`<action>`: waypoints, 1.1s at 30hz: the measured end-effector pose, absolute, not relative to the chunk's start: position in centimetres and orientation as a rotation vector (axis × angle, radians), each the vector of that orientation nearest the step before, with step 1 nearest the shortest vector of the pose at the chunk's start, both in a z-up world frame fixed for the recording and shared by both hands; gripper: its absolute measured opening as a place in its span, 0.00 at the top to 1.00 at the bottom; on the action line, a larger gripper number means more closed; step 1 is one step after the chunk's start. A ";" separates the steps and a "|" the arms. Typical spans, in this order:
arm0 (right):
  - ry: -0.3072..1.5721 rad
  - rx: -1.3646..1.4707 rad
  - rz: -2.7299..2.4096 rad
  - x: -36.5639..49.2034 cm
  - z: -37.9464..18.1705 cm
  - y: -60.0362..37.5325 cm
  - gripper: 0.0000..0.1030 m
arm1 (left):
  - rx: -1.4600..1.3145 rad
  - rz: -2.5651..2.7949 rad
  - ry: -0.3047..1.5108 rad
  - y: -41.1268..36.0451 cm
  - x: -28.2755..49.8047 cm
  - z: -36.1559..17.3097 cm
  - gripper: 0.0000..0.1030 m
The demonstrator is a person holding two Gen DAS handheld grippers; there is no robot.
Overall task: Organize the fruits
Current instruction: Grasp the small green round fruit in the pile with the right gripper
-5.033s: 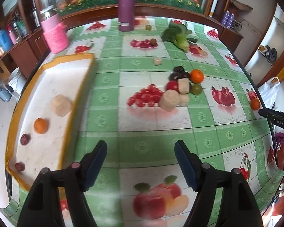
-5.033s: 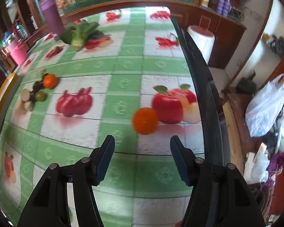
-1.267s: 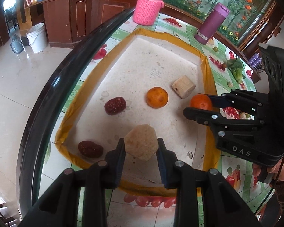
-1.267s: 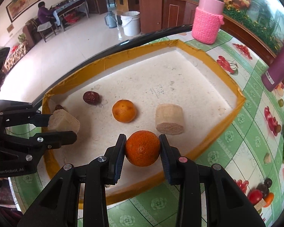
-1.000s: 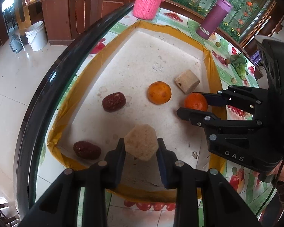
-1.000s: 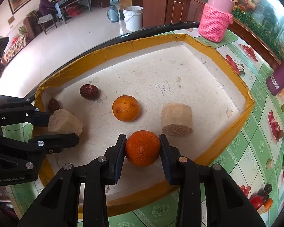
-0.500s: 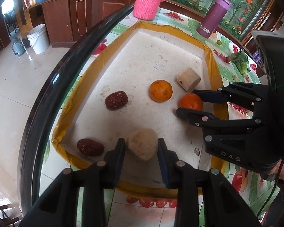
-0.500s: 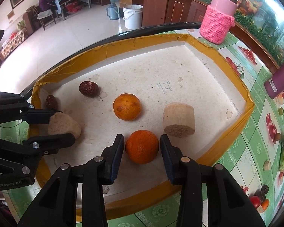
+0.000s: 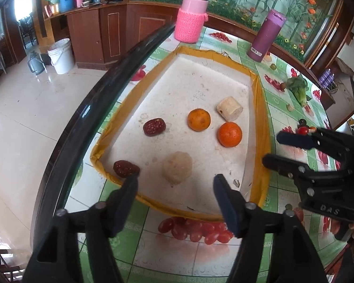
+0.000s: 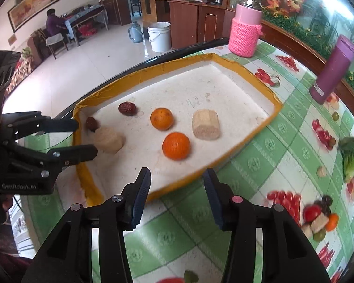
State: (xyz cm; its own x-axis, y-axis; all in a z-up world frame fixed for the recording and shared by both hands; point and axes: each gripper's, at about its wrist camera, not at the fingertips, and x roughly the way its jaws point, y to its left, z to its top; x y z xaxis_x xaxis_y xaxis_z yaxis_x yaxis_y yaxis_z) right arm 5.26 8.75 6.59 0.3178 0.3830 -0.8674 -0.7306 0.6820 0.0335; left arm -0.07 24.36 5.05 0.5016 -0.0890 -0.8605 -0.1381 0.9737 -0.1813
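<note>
The left gripper point(image 9: 174, 186) hangs just above the near rim of the shallow white tray with the yellow taped edge point(image 9: 262, 108). Its fingers are wide apart and hold nothing. The right gripper point(image 10: 175, 184) hangs over the near edge of the same tray, fingers wide and empty too.

Just past the left fingers a pale, rough, round lump of fruit point(image 9: 177, 168) sits in the tray. Beside it, close to the corner, lies a dark red wrinkly date point(image 9: 125, 168). Just past the right fingers sits a bright orange round tangerine point(image 10: 176, 145). Farther in are a duller yellow-orange tangerine point(image 10: 161, 118), a pale cut cylinder piece point(image 10: 206, 124) and a second dark red date point(image 10: 127, 108).

Far off on the green checked tabletop with fruit pictures point(image 10: 259, 165) a small pile of mixed fruits point(image 10: 318, 214) waits, so I think more trips are needed.

What could go wrong: the round tangerines could roll if a gripper bumps the tray. The two grippers are close, so they might knock each other when they pull away. The far pile is tight, so grabbing one fruit may push others toward the tabletop edge
</note>
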 end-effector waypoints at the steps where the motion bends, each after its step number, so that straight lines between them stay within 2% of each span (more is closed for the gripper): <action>1: 1.006 -0.392 0.756 5.0 6.6 8.1 0.54 | -0.240 0.031 1.045 24.1 -0.2 5.2 0.27; 7: 1.035 -0.330 0.693 3.2 6.4 3.6 0.38 | -0.234 0.022 1.049 21.6 -0.1 5.8 0.23; 8: 1.038 -0.318 0.670 3.0 6.3 2.5 0.32 | -0.226 0.016 1.051 21.0 0.0 5.9 0.23; 15: 1.069 -0.270 0.451 3.1 5.7 -5.6 0.19 | -0.146 -0.053 1.079 15.2 0.8 6.3 0.22; 24: 1.096 -0.140 0.269 5.2 4.7 -15.6 0.19 | -0.034 -0.139 1.100 8.1 1.4 6.8 0.20; 30: 0.983 -0.083 0.305 8.1 5.7 -17.8 0.19 | 0.026 -0.160 1.120 5.3 1.9 6.6 0.20; 33: 0.984 -0.099 0.392 10.0 5.2 -16.9 0.19 | 0.035 -0.164 1.140 4.4 2.3 6.3 0.19</action>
State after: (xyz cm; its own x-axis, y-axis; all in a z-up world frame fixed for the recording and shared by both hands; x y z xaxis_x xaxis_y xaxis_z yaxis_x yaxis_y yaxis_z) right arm 9.99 -16.90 5.20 0.4903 0.2778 -0.8261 -0.3668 0.9256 0.0936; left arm 2.29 4.43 6.34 0.4069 -0.1124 -0.9065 0.1483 0.9874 -0.0559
